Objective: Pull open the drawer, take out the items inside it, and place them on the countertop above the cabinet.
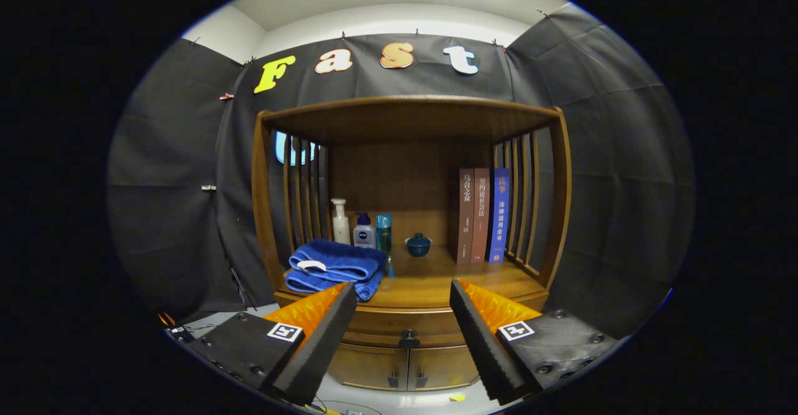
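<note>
Two ridged fingers (403,334) spread wide — round-knobbed wooden drawer (408,324) between, closed.

Camera rides on gripper (403,308), looks straight ahead, level with brown wooden cabinet (408,215) at frame middle. Not close yet. Closed drawer with dark knob (409,338) sits low, between open fingers. Fingers fill bottom corners.

- The drawer (408,324) is closed, so whatever lies inside is hidden.
- Its front is partly covered on both sides by the spread fingers of the tongs (403,296).
- The folded blue towel (335,267) hides the feet of the bottles (363,231) behind it.
- The book (480,214) spines' print is too small to make out.
</note>
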